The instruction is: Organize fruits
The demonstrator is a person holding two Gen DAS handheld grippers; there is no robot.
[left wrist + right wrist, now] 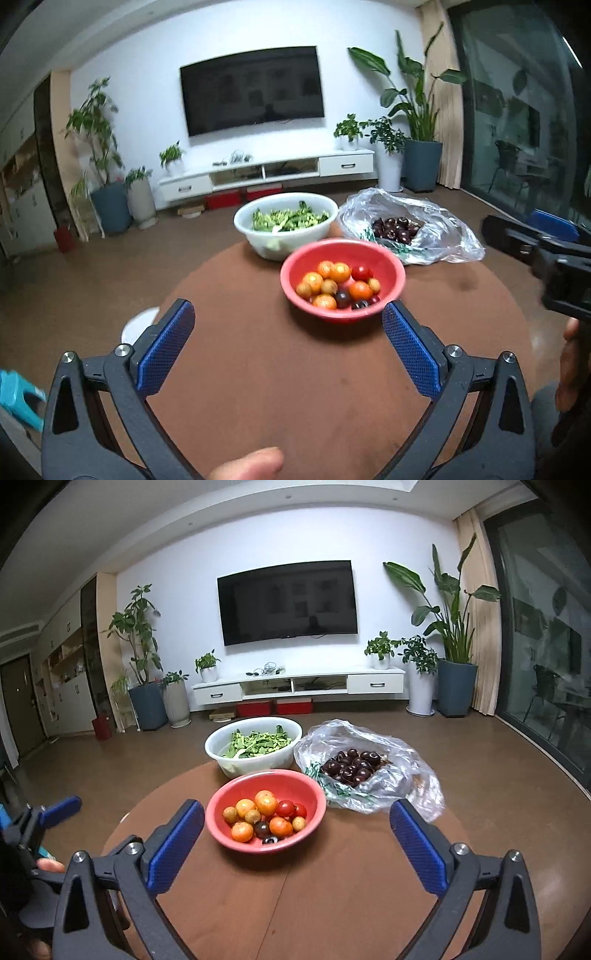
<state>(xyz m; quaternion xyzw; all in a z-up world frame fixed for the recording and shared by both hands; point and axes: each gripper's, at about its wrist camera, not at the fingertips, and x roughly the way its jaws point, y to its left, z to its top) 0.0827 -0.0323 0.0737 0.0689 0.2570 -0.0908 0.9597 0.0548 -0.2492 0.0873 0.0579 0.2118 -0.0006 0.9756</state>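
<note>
A round brown desk (332, 893) is seen in a living room. Three things are set on it. A red bowl (266, 808) is placed nearest. It is filled with small round fruits (264, 814) in orange, yellow, red and dark purple. Behind the red bowl, and touching it or nearly so, a white bowl (253, 746) is set. Cut green leaves (258, 743) are held in it. To the right of both bowls a clear plastic bag (369, 764) is laid open. Dark cherries (351, 766) are piled inside it.

The left gripper (288, 325) is held above the near part of the desk, in front of the red bowl. Its blue fingers (168, 347) are spread wide apart, and nothing is held between them. A thumb (247, 465) is seen at the bottom edge of the left view.

The right gripper (297, 823) is held the same way. Its blue fingers (417, 845) are spread wide too, and nothing is gripped. The red bowl is seen between the tips but is not touched.

At the back, a dark TV (288, 603) is hung on the white wall above a low white cabinet (299, 688). Green plants (448, 627) in pots are stood on both sides.
</note>
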